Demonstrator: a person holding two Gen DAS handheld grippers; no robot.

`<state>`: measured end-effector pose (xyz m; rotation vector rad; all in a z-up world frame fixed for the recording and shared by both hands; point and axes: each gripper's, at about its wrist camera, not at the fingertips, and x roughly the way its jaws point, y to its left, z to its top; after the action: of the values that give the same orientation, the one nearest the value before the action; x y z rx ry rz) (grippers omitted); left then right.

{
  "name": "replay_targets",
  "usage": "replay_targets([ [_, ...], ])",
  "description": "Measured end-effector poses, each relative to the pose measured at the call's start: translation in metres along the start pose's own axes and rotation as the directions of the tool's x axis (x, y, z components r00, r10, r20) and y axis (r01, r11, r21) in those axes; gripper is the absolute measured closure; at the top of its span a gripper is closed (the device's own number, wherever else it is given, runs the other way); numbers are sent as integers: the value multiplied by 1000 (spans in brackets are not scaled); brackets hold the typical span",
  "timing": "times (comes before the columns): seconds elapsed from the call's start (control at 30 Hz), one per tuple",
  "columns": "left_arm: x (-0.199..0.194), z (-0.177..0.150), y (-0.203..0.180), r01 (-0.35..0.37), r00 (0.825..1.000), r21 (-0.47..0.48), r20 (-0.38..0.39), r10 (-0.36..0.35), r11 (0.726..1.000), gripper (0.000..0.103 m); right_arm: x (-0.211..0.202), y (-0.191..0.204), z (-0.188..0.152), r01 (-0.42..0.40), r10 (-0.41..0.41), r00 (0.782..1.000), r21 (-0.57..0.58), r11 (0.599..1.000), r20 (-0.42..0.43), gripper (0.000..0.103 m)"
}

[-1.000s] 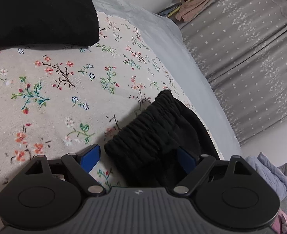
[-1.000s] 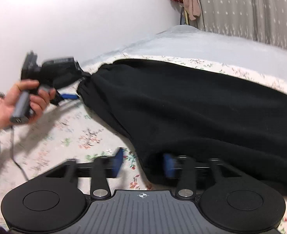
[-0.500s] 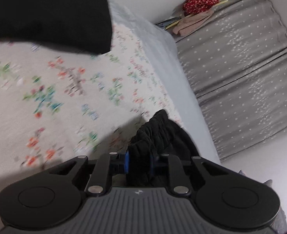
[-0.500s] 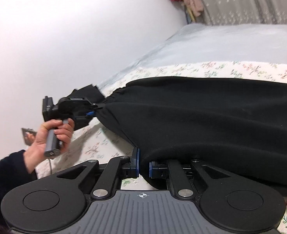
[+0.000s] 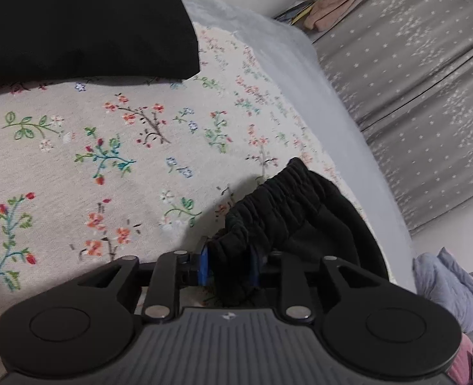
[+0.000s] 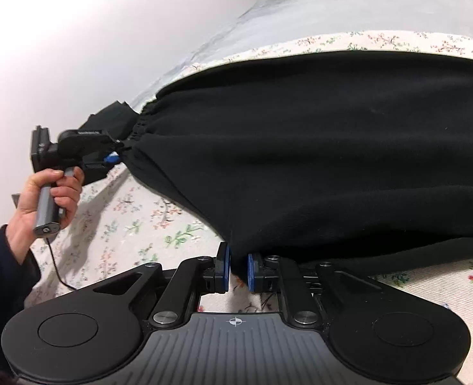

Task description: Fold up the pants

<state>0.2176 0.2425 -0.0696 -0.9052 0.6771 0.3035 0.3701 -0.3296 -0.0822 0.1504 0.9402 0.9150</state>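
1. Black fleece pants (image 6: 332, 147) are seen lying on the floral bedspread (image 5: 75, 166), stretched lengthways along the side of the bed where the floral cover gives way to the grey sheet (image 5: 284, 61).

2. Left gripper (image 5: 228, 268): its blue pads are pressed onto the gathered elastic waistband (image 5: 268, 199), which is bunched between them. A second ago the jaws stood wide apart around this cloth; the closure has been made since.

3. Right gripper (image 6: 238, 269): the pads are drawn close together at the lower edge of the pants. Cloth appears to be pinched between them, though the contact itself is hidden under the overhanging hem, so the hold is recorded as probable only. These jaws also stood apart a second ago.

4. In the right wrist view, the left gripper is seen in the person's hand (image 6: 48, 192) near the head corner of the bed, with the waistband lifted slightly off the bedspread and drawn taut towards it.

5. Assessment: both holds are judged to be newly established, and the grasping step is taken as complete. No fold has yet been made; the garment is still at full length.

6. Risk: the thick waistband could slip out if lifted unevenly.
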Motion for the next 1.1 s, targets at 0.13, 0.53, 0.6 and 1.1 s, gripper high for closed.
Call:
replay_targets([
  [0.13, -12, 7, -13, -96, 995, 28, -24, 96, 995, 45, -13, 8, 0, 54, -54, 997, 3, 999, -48, 90],
  [0.53, -10, 12, -62, -49, 993, 301, 121, 13, 952, 27, -108, 63, 31, 79, -91, 991, 120, 990, 95, 70],
  [0.6, -3, 5, -75, 4, 990, 389, 127, -58, 921, 21, -96, 68, 38, 36, -52, 991, 130, 991, 124, 57],
  [1.1, 52, -7, -53, -152, 988, 419, 54, 143, 895, 15, 100, 52, 66, 352, -353, 936, -43, 935, -12, 40],
])
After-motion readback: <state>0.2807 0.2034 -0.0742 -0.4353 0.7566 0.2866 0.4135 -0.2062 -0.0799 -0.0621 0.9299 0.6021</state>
